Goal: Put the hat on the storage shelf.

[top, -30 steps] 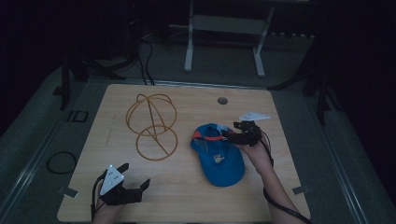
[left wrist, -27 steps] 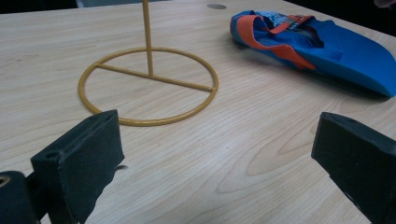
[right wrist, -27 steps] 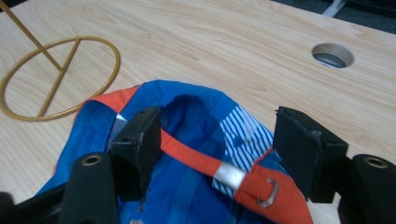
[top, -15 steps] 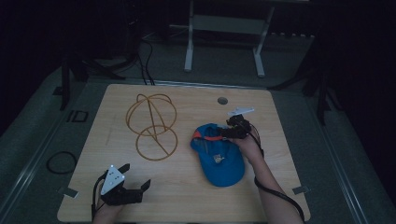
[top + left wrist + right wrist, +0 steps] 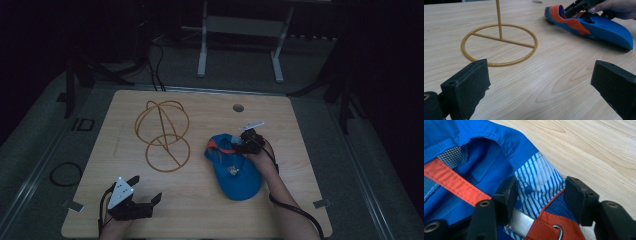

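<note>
Right gripper, jaws just closing, straddles the blue cap's striped strap (unpinched); left gripper at seven o'clock gapes empty.

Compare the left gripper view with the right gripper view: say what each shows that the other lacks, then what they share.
Left gripper view alone: the yellow wire stand, the hand working at the cap's far end, and the open left gripper.

Right gripper view alone: the cap's striped patch and metal buckle, between the closing jaws of the right gripper.

Both: the blue cap and the wooden table.
</note>
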The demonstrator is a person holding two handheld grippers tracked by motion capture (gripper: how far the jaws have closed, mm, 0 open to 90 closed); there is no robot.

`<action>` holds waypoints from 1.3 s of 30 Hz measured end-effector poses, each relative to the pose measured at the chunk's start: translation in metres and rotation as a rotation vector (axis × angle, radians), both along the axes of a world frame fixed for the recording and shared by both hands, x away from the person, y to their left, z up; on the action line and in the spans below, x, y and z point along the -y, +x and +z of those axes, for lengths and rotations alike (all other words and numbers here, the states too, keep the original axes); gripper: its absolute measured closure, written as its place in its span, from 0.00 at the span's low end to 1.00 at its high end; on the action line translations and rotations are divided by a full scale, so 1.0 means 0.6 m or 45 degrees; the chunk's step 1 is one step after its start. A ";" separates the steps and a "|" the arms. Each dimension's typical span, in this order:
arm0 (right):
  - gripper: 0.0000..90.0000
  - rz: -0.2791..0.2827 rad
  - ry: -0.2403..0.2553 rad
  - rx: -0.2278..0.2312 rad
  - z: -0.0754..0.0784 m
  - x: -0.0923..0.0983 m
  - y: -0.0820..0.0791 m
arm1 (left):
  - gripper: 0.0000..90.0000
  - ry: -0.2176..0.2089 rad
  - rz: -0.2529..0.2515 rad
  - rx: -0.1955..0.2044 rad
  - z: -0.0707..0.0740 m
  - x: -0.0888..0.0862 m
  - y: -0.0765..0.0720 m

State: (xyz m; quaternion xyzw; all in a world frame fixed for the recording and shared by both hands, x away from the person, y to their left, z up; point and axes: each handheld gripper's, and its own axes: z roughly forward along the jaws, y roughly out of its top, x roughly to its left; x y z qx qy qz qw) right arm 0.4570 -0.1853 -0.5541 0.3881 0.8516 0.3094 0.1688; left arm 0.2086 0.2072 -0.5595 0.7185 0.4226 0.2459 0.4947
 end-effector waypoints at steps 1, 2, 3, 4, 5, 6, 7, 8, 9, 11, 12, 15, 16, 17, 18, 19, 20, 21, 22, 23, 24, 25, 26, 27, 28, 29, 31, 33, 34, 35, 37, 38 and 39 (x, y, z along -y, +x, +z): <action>0.53 0.006 0.001 -0.003 0.000 0.000 0.000 | 0.03 -0.006 -0.004 -0.003 0.000 -0.001 0.000; 0.56 0.014 0.008 -0.009 0.001 -0.001 0.000 | 0.03 -0.007 -0.004 -0.006 0.000 -0.001 0.001; 0.60 0.016 0.006 -0.007 0.001 -0.001 -0.001 | 0.03 -0.004 0.001 -0.005 0.000 -0.001 0.001; 0.72 0.029 0.009 -0.011 0.002 -0.001 -0.002 | 0.03 -0.006 -0.002 -0.007 -0.001 0.000 0.001; 0.77 0.035 0.008 -0.012 0.002 -0.002 -0.003 | 0.03 -0.001 0.003 -0.011 -0.001 0.001 0.001; 0.84 0.053 0.000 -0.005 0.003 -0.003 -0.005 | 0.03 0.002 0.003 -0.014 -0.001 0.001 0.001; 0.88 0.070 -0.006 -0.001 0.003 -0.005 -0.006 | 0.03 -0.002 -0.004 -0.017 -0.002 0.001 0.001; 0.91 0.074 -0.010 -0.001 0.003 -0.006 -0.007 | 0.03 0.003 -0.001 -0.017 -0.002 0.002 0.001; 0.92 0.066 -0.007 -0.009 0.003 -0.007 -0.007 | 0.03 0.003 0.001 -0.018 -0.002 0.002 0.001; 0.94 0.043 0.002 -0.034 0.005 -0.007 -0.006 | 0.03 -0.004 -0.001 -0.025 -0.001 0.002 0.002; 0.94 0.032 0.013 -0.047 0.006 -0.007 -0.007 | 0.03 -0.005 0.001 -0.026 -0.001 0.001 0.002; 0.95 0.026 0.059 -0.041 0.016 -0.002 -0.014 | 0.03 -0.010 0.006 -0.025 0.000 0.000 0.002; 0.95 0.028 0.071 -0.019 0.023 0.000 -0.019 | 0.03 -0.016 0.003 -0.026 0.000 0.000 0.002; 0.95 0.028 0.074 -0.007 0.028 0.001 -0.023 | 0.03 -0.012 0.011 -0.028 0.000 0.001 0.002; 0.95 0.034 0.089 0.018 0.038 0.003 -0.029 | 0.03 -0.014 0.010 -0.028 0.000 0.001 0.002; 0.95 0.037 0.097 0.030 0.045 0.004 -0.033 | 0.03 -0.019 0.004 -0.030 0.000 0.001 0.003; 0.95 0.031 0.104 0.046 0.056 0.005 -0.039 | 0.03 -0.013 0.010 -0.031 0.000 0.001 0.003; 0.95 0.035 0.114 0.072 0.066 0.007 -0.044 | 0.03 -0.016 0.009 -0.030 0.000 0.001 0.002; 0.95 0.035 0.128 0.082 0.073 0.009 -0.048 | 0.03 -0.019 0.007 -0.029 0.001 0.002 0.002; 0.95 0.040 0.137 0.106 0.086 0.011 -0.054 | 0.03 -0.016 0.013 -0.029 0.002 0.002 0.002; 0.95 0.040 0.139 0.123 0.093 0.012 -0.058 | 0.03 -0.018 0.018 -0.030 0.003 0.002 0.001; 0.95 0.040 0.140 0.147 0.104 0.013 -0.064 | 0.03 -0.024 0.019 -0.031 0.004 0.002 0.001; 0.95 0.048 0.139 0.171 0.113 0.015 -0.070 | 0.03 -0.032 0.026 -0.038 0.007 0.003 0.000; 0.95 0.050 0.140 0.201 0.125 0.018 -0.076 | 0.03 -0.043 0.023 -0.039 0.008 0.004 0.000; 0.95 0.046 0.160 0.214 0.134 0.021 -0.082 | 0.03 -0.049 0.020 -0.049 0.010 0.005 -0.001; 0.95 0.054 0.180 0.226 0.143 0.025 -0.087 | 0.03 -0.049 0.017 -0.053 0.013 0.007 -0.001; 0.95 0.062 0.191 0.259 0.160 0.029 -0.098 | 0.03 -0.047 0.016 -0.049 0.020 0.010 -0.003; 0.95 0.070 0.215 0.282 0.177 0.034 -0.109 | 0.03 -0.059 0.009 -0.049 0.031 0.014 -0.003; 0.95 0.081 0.218 0.297 0.185 0.035 -0.115 | 0.03 -0.062 0.000 -0.049 0.035 0.016 -0.003; 0.95 0.084 0.226 0.306 0.192 0.037 -0.119 | 0.03 -0.055 0.001 -0.047 0.042 0.019 -0.002; 0.95 0.091 0.246 0.329 0.209 0.040 -0.130 | 0.03 -0.031 -0.030 -0.016 0.061 0.025 0.000; 0.95 0.095 0.253 0.352 0.220 0.041 -0.137 | 0.03 -0.008 -0.025 0.000 0.069 0.027 0.002; 0.95 0.095 0.273 0.364 0.229 0.043 -0.142 | 0.03 -0.008 -0.028 0.017 0.077 0.027 0.004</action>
